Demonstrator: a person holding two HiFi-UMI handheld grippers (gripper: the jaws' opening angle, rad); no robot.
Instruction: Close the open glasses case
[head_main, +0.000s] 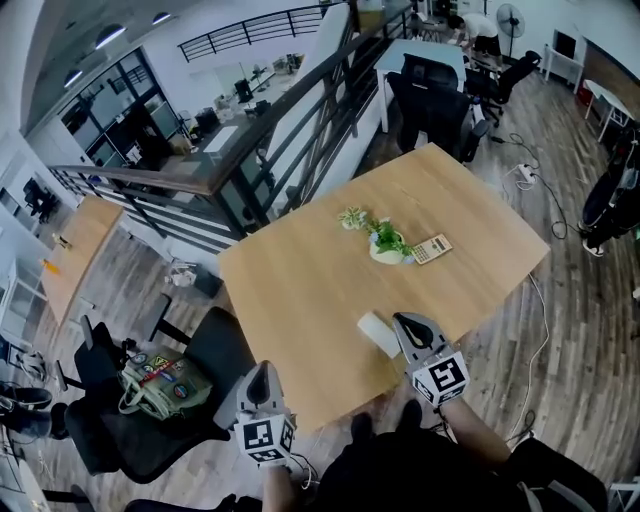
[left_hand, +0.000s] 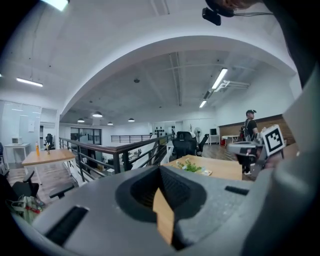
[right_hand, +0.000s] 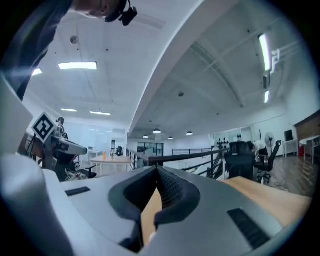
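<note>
A white glasses case (head_main: 376, 333) lies near the front edge of the wooden table (head_main: 300, 300); from here I cannot tell whether its lid is up or down. My right gripper (head_main: 402, 322) hovers just to the right of the case, shut and holding nothing, and in its own view the jaws (right_hand: 157, 171) meet at the tip. My left gripper (head_main: 262, 370) is off the table's front left corner, shut and empty (left_hand: 160, 167). Each gripper view shows the other gripper: the right one (left_hand: 248, 148) and the left one (right_hand: 65, 146).
A small plant in a white pot (head_main: 386, 244) and a calculator (head_main: 432, 248) sit at the table's middle. A black chair holding a bag (head_main: 158, 382) stands at the front left. A dark railing (head_main: 250, 170) runs behind the table.
</note>
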